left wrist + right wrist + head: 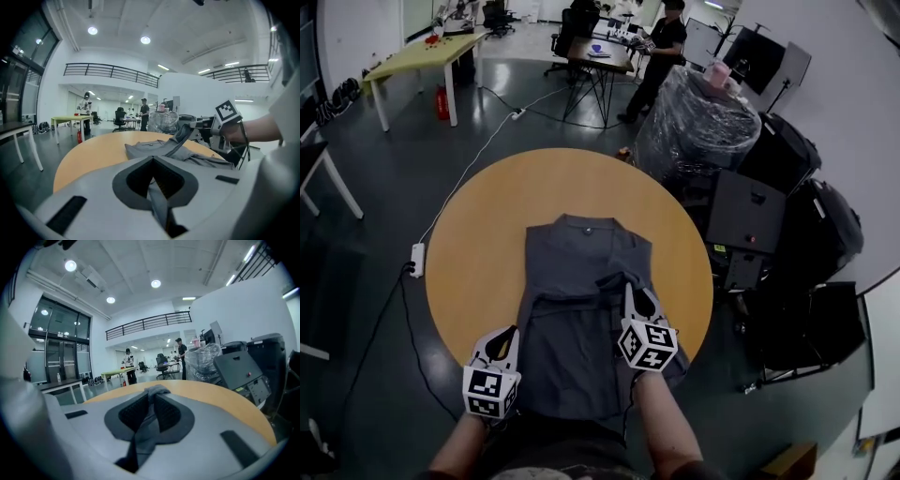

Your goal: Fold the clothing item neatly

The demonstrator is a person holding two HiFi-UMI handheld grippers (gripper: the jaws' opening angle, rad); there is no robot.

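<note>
A grey shirt (581,281) lies on the round orange table (478,244), collar at the far side, its lower part hanging over the near edge. My left gripper (508,336) is at the shirt's near left edge, shut on a thin strip of the fabric (157,199) that runs between its jaws. My right gripper (636,298) is over the shirt's right side and is shut on a bunched fold of it (149,416), lifted a little off the table. From the left gripper view the right gripper (202,123) holds that fold up above the flat cloth (154,149).
To the right of the table stand a plastic-wrapped bundle (698,122) and black cases (745,220). A person (661,47) stands by a desk at the back. A yellow-green table (431,52) is at the far left. A power strip (417,260) and its cable lie on the floor at the left.
</note>
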